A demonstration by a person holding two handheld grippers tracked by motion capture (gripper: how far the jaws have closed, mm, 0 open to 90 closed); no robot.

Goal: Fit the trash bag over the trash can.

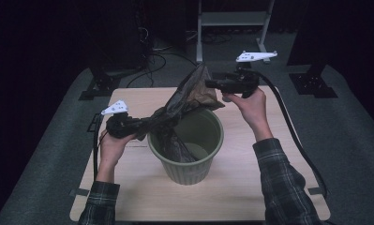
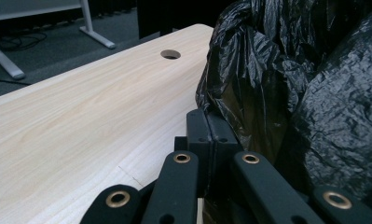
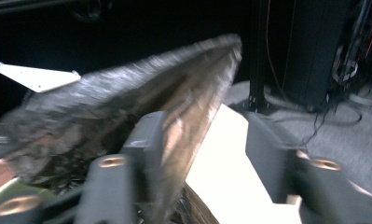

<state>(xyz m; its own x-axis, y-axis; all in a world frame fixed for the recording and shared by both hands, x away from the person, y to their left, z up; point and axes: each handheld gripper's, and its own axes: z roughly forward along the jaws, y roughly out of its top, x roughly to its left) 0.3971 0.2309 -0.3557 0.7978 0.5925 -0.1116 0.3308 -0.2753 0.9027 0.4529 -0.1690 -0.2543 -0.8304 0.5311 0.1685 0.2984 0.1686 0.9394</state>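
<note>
A pale wooden table stands on grey carpet. Beyond its far edge stand a white metal frame and tangled cables.

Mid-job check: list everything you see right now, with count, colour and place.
bin bag: one, black, stretched between both grippers, its lower end hanging into the bin
bin: one, olive green, upright at the middle of the table
table: one, light wood, with a round hole in its top
metal frame: one, white, on the floor beyond the table
left gripper: one, black, at the bin's left, shut on the bag
right gripper: one, black, raised beyond the bin; jaws apart, bag edge against one
sleeves: two, dark plaid, at the near edge
</note>
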